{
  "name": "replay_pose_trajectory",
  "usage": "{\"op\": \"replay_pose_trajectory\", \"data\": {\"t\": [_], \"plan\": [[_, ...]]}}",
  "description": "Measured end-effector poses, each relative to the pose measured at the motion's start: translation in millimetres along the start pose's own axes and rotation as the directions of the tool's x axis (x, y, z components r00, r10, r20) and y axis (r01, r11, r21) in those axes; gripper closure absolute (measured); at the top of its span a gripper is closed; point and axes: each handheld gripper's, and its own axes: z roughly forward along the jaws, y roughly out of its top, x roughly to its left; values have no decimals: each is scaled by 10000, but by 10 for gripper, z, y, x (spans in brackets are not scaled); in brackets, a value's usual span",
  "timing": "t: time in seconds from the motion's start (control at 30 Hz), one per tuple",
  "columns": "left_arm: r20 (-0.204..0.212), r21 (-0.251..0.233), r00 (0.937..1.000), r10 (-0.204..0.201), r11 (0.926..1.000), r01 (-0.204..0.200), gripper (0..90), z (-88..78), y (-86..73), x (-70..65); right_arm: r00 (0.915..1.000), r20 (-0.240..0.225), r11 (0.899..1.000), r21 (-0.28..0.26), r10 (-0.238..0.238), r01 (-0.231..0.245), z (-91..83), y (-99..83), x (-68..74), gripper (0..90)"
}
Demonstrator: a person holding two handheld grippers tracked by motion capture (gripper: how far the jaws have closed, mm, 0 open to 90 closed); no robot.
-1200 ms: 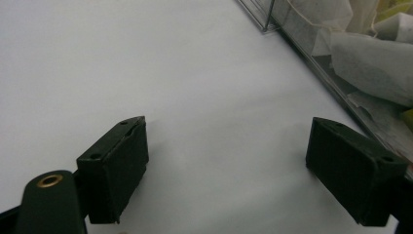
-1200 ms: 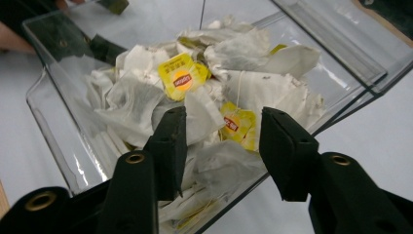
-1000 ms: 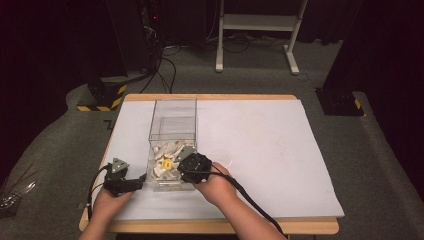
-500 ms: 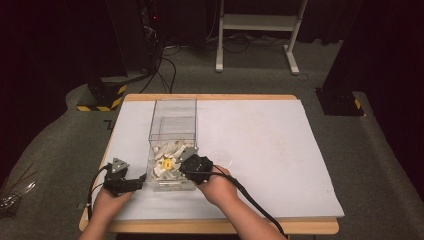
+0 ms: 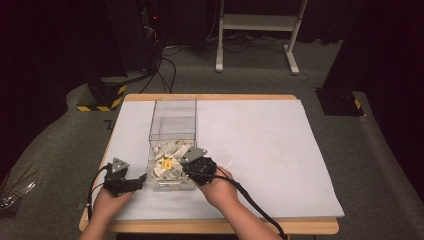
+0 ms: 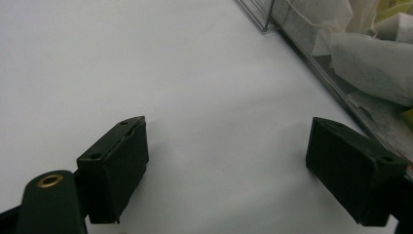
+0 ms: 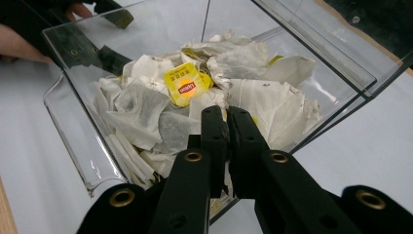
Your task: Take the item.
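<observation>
white paper-covered surface (image 5: 260, 150) carries everything. nearest, left hand-held gripper (image 6: 229, 170) rests open beside the clear plastic box (image 5: 172, 145); right hand-held gripper (image 7: 227, 127), jaws pressed together, reaches its white tea bags (image 7: 146, 112). a thin bag may tear.

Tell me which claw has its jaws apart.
The left claw, resting on the white table beside the clear box. The right claw is shut among the tea bags.

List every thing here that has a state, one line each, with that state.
Box: clear, open-topped, upright on the table, tea bags piled in its near end.
Tea bags: heaped loosely in the box, one yellow tag face up.
Left gripper: open, beside the box, holding nothing.
Right gripper: jaws nearly closed, in the box over the tea bags; grip unclear.
</observation>
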Motion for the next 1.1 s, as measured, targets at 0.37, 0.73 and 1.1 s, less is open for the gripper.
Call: {"op": "replay_pose_trajectory", "data": {"t": [0.37, 0.73, 1.1], "plan": [[1, 0, 10000, 2, 10000, -2, 158, 0, 0, 0, 9990, 94, 9962, -767, 427, -419, -41, -81, 38, 862], [20, -1, 10000, -45, 10000, 45, 158, 1, -1, -3, 9967, 183, 9860, -1481, 796, -760, -107, -114, 42, 861], [-1, -2, 10000, 1, 10000, -1, 158, 0, -1, 0, 9950, 408, 9730, -2165, 911, -803, -172, -100, 29, 862]]}}
